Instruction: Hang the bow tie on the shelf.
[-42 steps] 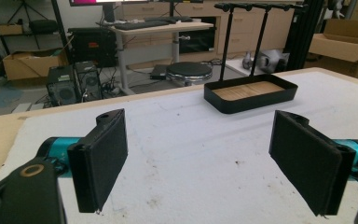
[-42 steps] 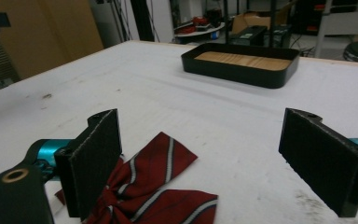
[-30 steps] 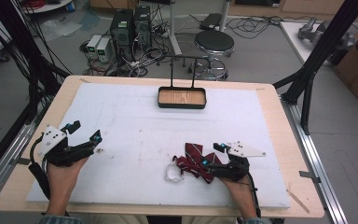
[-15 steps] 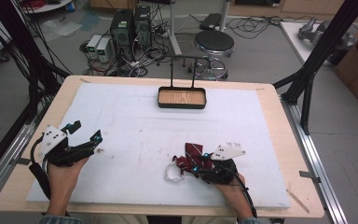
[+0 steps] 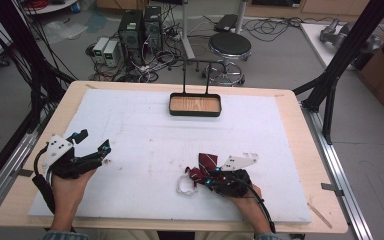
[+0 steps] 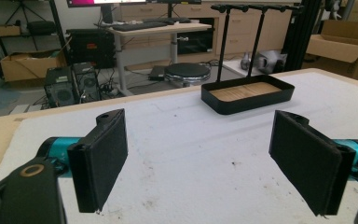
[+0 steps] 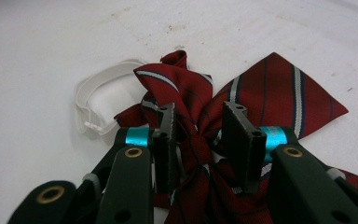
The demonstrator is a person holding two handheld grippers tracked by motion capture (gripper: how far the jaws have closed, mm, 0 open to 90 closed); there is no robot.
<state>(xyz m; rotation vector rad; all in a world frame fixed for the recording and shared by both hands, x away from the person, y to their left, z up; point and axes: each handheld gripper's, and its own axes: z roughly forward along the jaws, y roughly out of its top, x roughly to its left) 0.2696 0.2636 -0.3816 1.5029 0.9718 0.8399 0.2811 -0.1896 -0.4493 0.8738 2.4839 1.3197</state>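
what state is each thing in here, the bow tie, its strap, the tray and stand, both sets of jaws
bow tie: crumpled on the white mat, its middle bunched between the right jaws
white strap: looped, lying flat beside the bow tie
right gripper: jaws have just been closing, pressing the bow tie's middle
left gripper: jaws wide open, nothing between them
tray: holds nothing
stand: upright, nothing hanging on it

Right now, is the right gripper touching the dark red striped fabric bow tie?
Touching. In the right gripper view, the right gripper has just been closing, and both its black pads press the bunched middle of the dark red striped bow tie between them.
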